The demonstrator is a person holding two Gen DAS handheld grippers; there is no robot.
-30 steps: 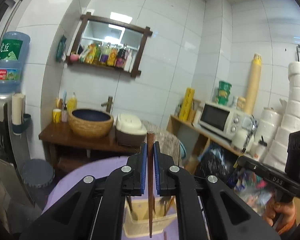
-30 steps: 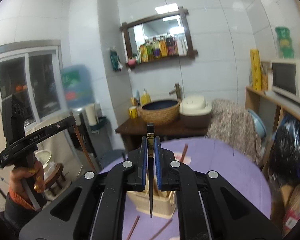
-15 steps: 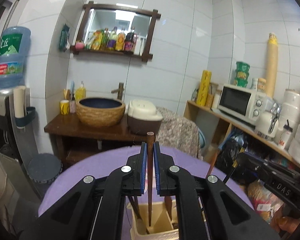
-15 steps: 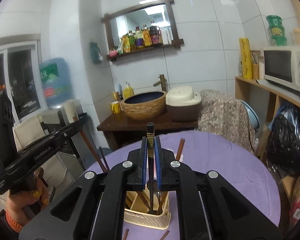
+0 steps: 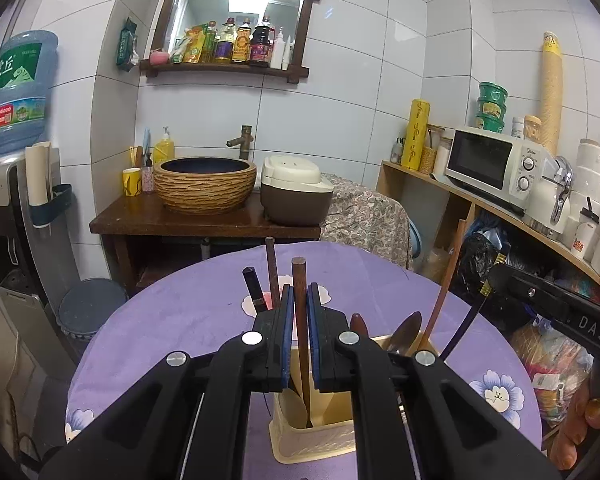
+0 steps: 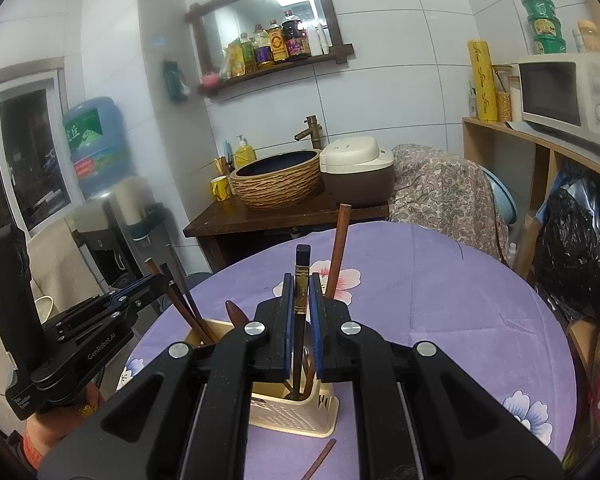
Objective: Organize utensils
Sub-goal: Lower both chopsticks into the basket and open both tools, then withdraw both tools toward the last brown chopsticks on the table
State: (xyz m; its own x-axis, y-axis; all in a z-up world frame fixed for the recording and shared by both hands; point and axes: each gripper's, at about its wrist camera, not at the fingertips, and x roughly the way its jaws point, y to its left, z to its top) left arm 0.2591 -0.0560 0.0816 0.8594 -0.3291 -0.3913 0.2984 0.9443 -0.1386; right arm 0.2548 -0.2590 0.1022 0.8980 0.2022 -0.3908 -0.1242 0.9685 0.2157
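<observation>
A cream plastic utensil basket (image 5: 312,440) stands on the round purple table; it also shows in the right wrist view (image 6: 300,416). My left gripper (image 5: 300,316) is shut on a brown wooden chopstick (image 5: 300,320) whose lower end is inside the basket. My right gripper (image 6: 302,312) is shut on a black chopstick (image 6: 301,296) with a gold band, its tip down in the basket. Several other chopsticks and spoons (image 5: 404,336) stand in the basket.
A loose brown chopstick (image 6: 320,458) lies on the purple flowered tablecloth (image 6: 440,300) in front of the basket. Behind the table are a wooden stand with a woven basin (image 5: 206,184) and rice cooker (image 5: 294,194), a water dispenser at left, a microwave shelf at right.
Both grippers have come down over the basket, and the held chopsticks now reach into it. The grips have not changed.
</observation>
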